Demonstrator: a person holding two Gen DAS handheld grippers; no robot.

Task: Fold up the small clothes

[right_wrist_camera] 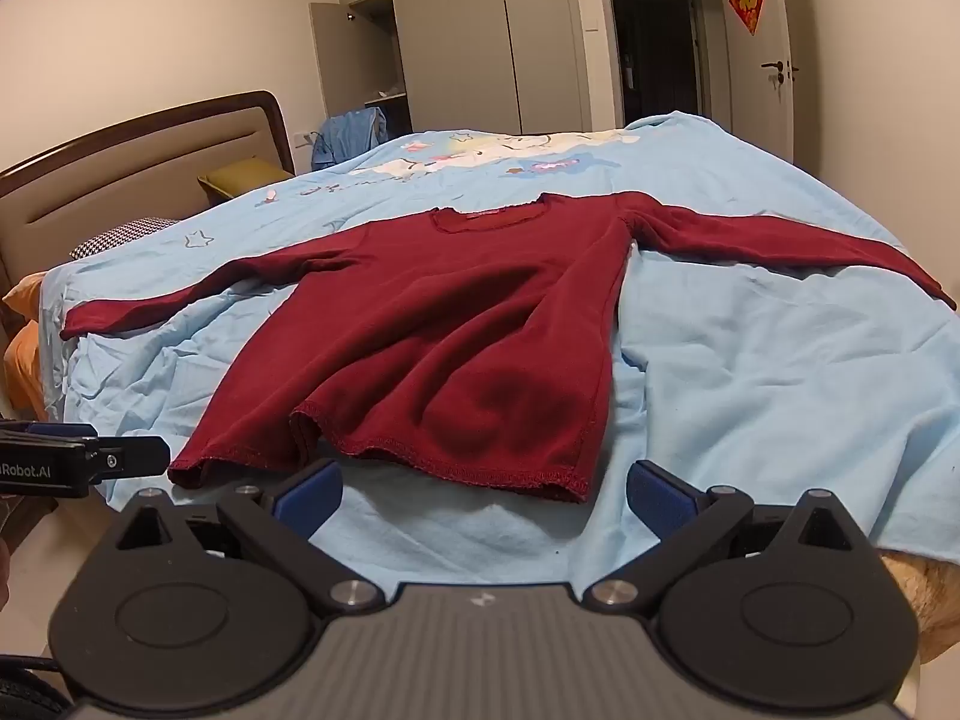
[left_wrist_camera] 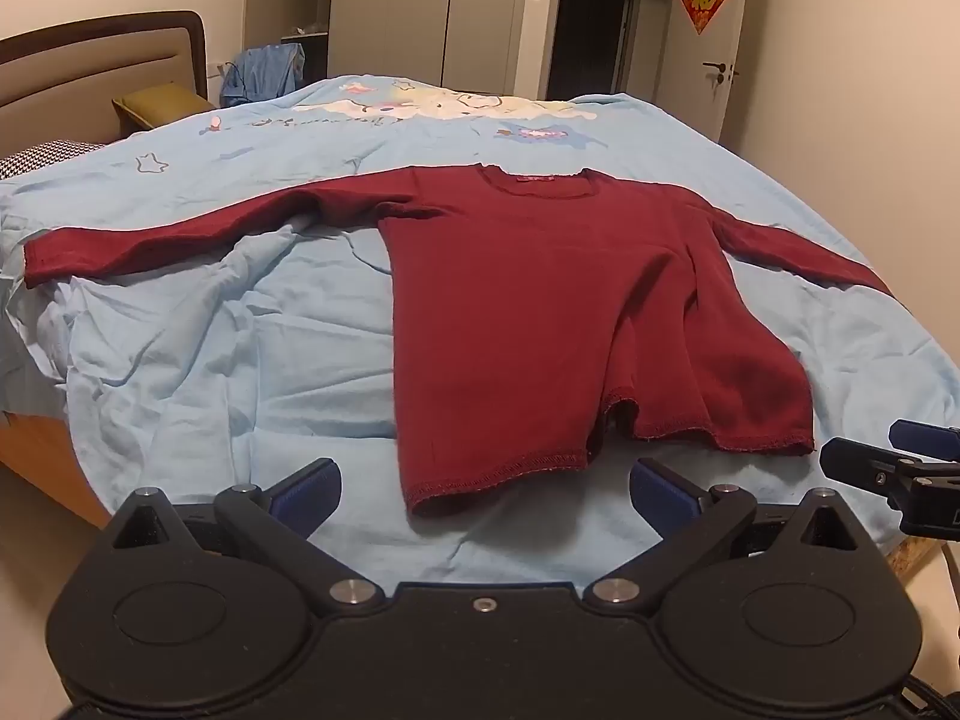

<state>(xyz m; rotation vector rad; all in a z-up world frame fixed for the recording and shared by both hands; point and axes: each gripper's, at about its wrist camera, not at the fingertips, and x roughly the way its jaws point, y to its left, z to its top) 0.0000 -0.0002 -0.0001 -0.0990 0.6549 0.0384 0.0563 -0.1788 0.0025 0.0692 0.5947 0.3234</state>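
A dark red long-sleeved top lies flat on the light blue bed sheet, both sleeves spread out to the sides and the hem toward me. My left gripper hovers open just short of the hem's left corner, nothing between its blue pads. My right gripper is open too, just short of the hem's right part, and empty. Each gripper shows at the edge of the other's view: the right one, the left one.
A padded headboard with a green pillow and a checked pillow stands at the left. Blue clothing hangs beyond the bed. Wardrobes, a dark doorway and a closed door line the far wall. The bed's front edge lies just below the grippers.
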